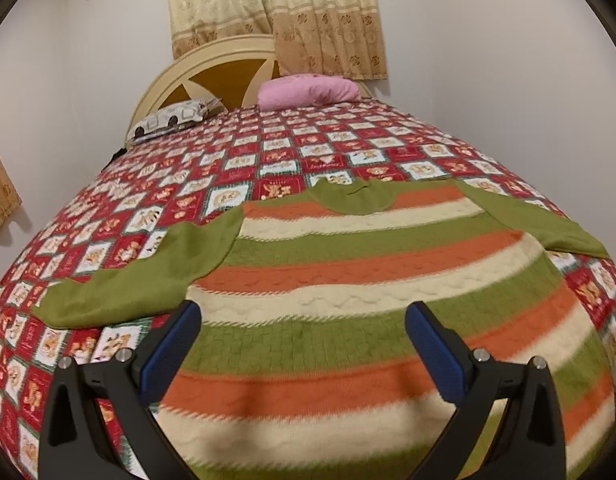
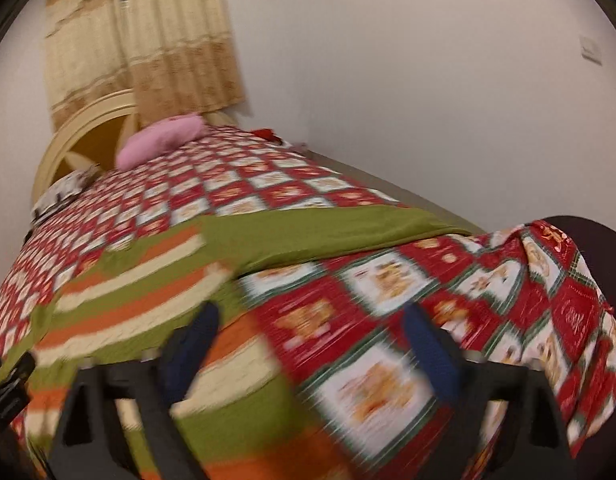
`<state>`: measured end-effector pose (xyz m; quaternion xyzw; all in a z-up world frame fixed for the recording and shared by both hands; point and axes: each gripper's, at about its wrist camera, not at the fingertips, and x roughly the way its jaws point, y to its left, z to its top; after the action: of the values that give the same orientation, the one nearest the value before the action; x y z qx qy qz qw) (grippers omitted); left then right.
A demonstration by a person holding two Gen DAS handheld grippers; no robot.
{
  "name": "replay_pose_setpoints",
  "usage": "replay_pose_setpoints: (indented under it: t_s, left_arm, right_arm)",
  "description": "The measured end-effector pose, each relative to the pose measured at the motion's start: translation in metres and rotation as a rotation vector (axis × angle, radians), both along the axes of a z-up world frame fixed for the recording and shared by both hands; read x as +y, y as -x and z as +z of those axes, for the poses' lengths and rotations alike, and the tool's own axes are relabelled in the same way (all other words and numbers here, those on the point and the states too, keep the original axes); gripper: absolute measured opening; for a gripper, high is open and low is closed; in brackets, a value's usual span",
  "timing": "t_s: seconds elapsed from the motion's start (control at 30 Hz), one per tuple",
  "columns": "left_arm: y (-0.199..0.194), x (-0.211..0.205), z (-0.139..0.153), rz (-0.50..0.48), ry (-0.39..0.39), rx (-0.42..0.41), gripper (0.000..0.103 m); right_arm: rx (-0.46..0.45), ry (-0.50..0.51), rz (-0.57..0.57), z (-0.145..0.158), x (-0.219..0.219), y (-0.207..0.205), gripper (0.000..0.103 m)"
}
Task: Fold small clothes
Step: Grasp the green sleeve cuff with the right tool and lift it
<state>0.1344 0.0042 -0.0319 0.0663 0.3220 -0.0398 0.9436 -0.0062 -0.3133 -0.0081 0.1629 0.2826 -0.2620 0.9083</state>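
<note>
Striped knitted sweater (image 1: pixel 348 272) spread flat on the bed (image 1: pixel 268 152), front up, neck toward the headboard (image 1: pixel 224 68), bands of green, orange and cream across the body, plain green sleeves (image 1: pixel 148 276) stretched out to either side. Bedspread in a red-and-white check of small bear pictures; tiny script in the red squares, too blurred to read. No brand or label readable anywhere on the sweater.

Left gripper (image 1: pixel 304 324) hovering over the lower body of the sweater, blue-padded fingers (image 1: pixel 176 344) standing wide apart, nothing between the pads, nothing held.

Right gripper (image 2: pixel 312 336) over the sweater's right edge, where knit meets bedspread; picture heavily motion-blurred. Fingers (image 2: pixel 192 352) apart, one above the striped knit, the other above the check cover; gripping nothing. Green sleeve (image 2: pixel 320 236) lying beyond, toward the wall side of the bed.

Pink pillow (image 1: pixel 308 90) and a white car-shaped cushion (image 1: pixel 172 118) at the headboard, patterned cream curtains (image 1: pixel 276 12) behind. Small white wall plate (image 2: pixel 591 50) on the right wall, unreadable.
</note>
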Motion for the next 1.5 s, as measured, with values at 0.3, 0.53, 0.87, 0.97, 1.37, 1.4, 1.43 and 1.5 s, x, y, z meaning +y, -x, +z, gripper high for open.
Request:
replay_pose_setpoints:
  t_s: [0.3, 0.53, 0.87, 0.97, 1.37, 1.4, 1.43, 1.5]
  left_arm:
    - [-0.026, 0.000, -0.043, 0.095, 0.029, 0.126, 0.103]
    - [-0.036, -0.001, -0.054, 0.083, 0.047, 0.202, 0.103]
    - [-0.042, 0.003, -0.062, 0.101, 0.094, 0.244, 0.103]
    - [-0.043, 0.003, -0.062, 0.100, 0.100, 0.244, 0.103]
    - [-0.041, 0.009, -0.059, 0.090, 0.127, 0.239, 0.103]
    - [-0.040, 0.010, -0.057, 0.082, 0.134, 0.237, 0.103]
    - [-0.039, 0.011, -0.054, 0.070, 0.140, 0.233, 0.103]
    - [-0.033, 0.013, -0.046, 0.042, 0.143, 0.210, 0.103]
  right_arm:
    - [-0.007, -0.396, -0.235, -0.041, -0.198, -0.037, 0.053]
    - [0.055, -0.547, -0.321, -0.081, -0.264, -0.069, 0.052]
    - [0.028, -0.581, -0.372, -0.105, -0.297, -0.081, 0.030]
    - [0.037, -0.536, -0.344, -0.105, -0.298, -0.080, 0.010]
    - [-0.057, -0.084, -0.096, 0.031, -0.175, -0.088, 0.007]
    - [-0.055, -0.055, -0.059, 0.040, -0.154, -0.093, 0.007]
    - [-0.054, -0.031, -0.022, 0.048, -0.136, -0.099, 0.007]
    - [-0.049, 0.022, 0.053, 0.060, -0.093, -0.108, 0.007]
